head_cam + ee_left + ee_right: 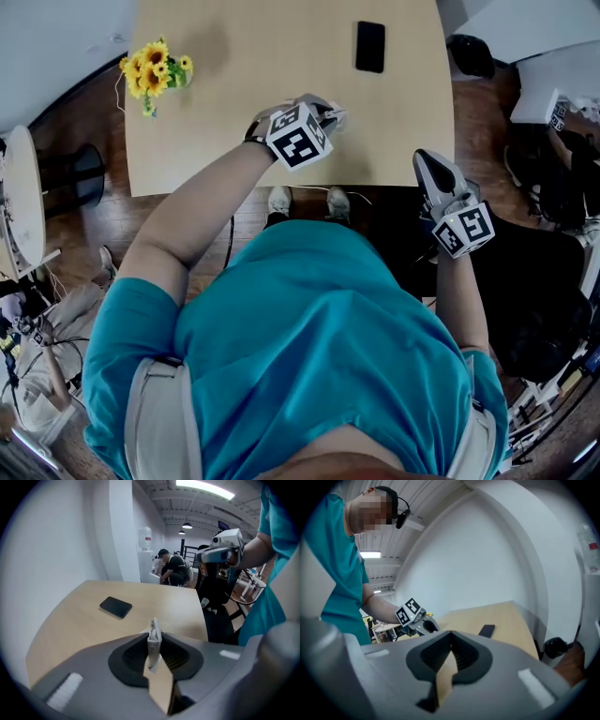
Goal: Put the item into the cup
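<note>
Holding a thin white item [153,644] pinched edge-on between nearly closed jaws, your left hand-held gripper [328,114] sits above the near edge of the table [244,66]. So the pick-up looks done, and the drop into the cup is what's left. No cup shows plainly. A black phone [370,46] lies farther up the table, and a bunch of yellow flowers [155,73] stands at the left corner, but I can't make out its holder. Your right hand-held gripper [433,173] hangs off the table's right side, jaws together on nothing.
</note>
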Tool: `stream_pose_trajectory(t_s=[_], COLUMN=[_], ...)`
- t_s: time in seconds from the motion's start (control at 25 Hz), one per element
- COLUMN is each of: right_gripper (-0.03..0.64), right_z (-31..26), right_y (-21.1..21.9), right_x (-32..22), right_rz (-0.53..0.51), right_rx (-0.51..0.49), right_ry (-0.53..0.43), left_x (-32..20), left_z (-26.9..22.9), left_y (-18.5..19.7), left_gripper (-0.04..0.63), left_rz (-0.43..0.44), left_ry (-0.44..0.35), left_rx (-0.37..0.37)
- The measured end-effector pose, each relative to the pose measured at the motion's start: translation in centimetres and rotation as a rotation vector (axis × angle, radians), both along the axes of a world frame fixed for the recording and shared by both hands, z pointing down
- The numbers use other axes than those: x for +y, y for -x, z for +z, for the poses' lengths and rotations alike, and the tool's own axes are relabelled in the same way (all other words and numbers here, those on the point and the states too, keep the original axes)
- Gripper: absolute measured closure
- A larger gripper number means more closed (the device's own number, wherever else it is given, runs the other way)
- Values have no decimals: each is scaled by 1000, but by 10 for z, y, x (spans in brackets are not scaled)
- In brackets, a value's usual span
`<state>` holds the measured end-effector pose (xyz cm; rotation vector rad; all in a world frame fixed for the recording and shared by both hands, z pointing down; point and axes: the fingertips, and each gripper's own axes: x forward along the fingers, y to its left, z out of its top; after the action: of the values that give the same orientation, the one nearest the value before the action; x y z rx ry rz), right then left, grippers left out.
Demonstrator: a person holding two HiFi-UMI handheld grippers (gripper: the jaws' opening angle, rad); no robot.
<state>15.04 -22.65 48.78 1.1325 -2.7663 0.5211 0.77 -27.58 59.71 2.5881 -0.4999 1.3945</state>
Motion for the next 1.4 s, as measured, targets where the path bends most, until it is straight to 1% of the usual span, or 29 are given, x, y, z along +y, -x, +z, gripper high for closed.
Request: stream_pose_trajectory(t_s=[0.12,0.32,0.64,0.84,1.0,1.12,1.2,1.28,1.4], right_gripper=[615,615,615,615,615,615,615,615,615], right_z=[1,2,3,2,0,-2,-2,-3,-6], right_y=[-7,-17,-26,-29,-29,-29,-28,-28,-27], right_x=[5,9,15,17,18,19,19,19,19], right_rz=[13,32,47,53,51,50,51,52,56], right_rx=[-4,-9,-16,-18,-18,-20,-22,-25,-30], right_ry=[2,7,6,3,-1,-6,-6,-7,-11], left_x=[1,1,-2,-1,-2,-1,-1,-5,-9], left_z=[15,36,51,56,60,70,79,81,76], left_y=[-3,-11,-25,-26,-29,-25,-22,-25,-29], left_gripper=[525,525,525,525,525,525,528,528,524], left_rz=[27,82,178,203,217,240,253,250,226], left_ry=[-5,-11,-31,-6,37,86,104,108,109], left_rx=[-71,-160,-292,-331,-351,-407,-447,-451,-421])
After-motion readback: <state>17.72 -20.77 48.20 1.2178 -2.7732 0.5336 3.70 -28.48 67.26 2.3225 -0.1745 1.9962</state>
